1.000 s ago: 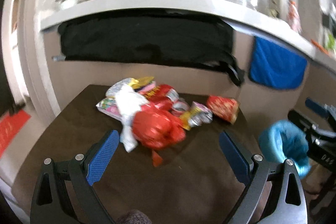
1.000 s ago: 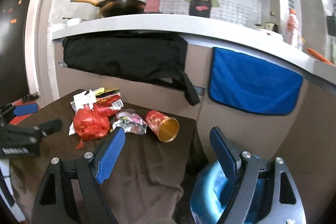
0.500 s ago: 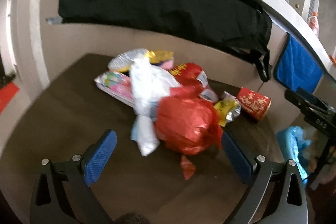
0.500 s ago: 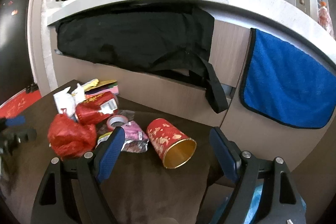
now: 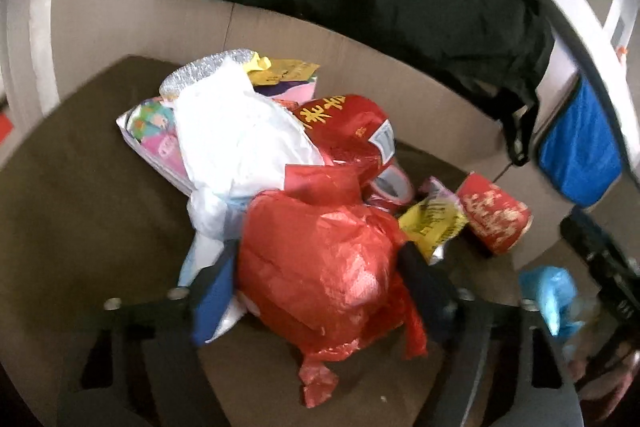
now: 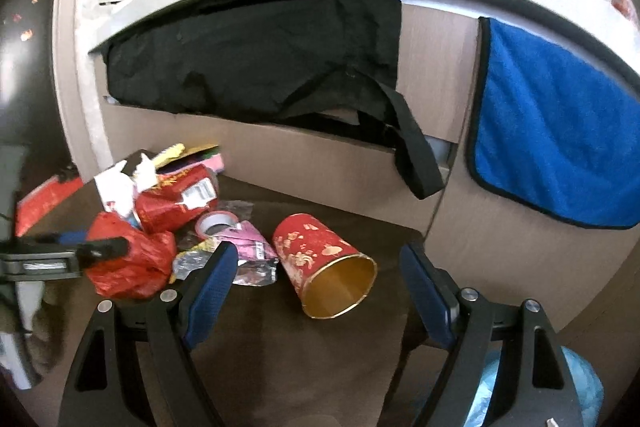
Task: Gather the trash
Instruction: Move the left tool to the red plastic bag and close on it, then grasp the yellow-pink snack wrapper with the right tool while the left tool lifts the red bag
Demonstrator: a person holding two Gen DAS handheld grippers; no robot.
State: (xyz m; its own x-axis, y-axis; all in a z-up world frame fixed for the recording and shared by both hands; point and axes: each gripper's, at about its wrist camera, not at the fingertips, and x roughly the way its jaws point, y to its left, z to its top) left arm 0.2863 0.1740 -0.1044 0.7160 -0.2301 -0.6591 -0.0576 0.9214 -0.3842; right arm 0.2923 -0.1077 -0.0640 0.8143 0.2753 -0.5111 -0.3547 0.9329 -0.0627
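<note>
My left claw (image 5: pixel 320 275) pinches the red plastic bag (image 5: pixel 320 267); my right claw (image 6: pixel 316 291) hangs spread near the red cup (image 6: pixel 324 263).

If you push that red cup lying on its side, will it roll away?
Probably. The red cup lies on its side on the table, so a nudge could roll it, likely curving since it looks tapered. It looks empty, so probably light.

bag (image 5: pixel 320 267): on desk (image 5: pixel 80 227), at the pile's front
cup (image 6: pixel 324 267): on its side, right of pile
towel (image 6: pixel 560 131): behind, right
</note>
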